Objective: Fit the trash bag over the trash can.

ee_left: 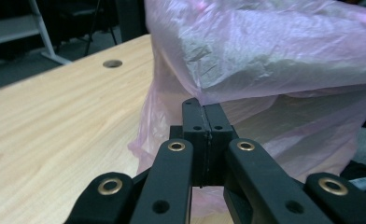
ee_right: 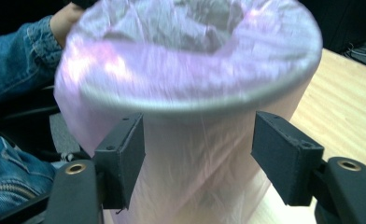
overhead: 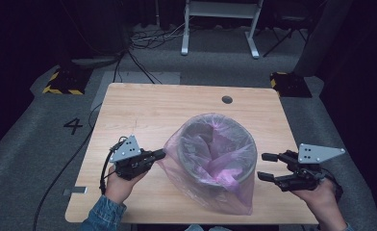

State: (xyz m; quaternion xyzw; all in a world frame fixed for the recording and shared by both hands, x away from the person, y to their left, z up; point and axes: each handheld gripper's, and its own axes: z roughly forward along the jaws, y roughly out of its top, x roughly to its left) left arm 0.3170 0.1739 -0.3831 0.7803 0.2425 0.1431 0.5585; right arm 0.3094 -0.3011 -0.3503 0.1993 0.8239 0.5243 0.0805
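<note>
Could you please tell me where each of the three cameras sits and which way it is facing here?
High view: above the person's side, looking forward and down on the table; both hands, left gripper, right gripper.
Left gripper view: on the left gripper, shut on the pink bag.
Right gripper view: on the open right gripper, facing the bin; a denim sleeve.
All share the bag.

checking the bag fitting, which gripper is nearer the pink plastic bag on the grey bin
Left. The left gripper is shut at the pink plastic bag hanging down the round grey bin, apparently pinching it. The right gripper is open, just off the bag's right side.
</note>
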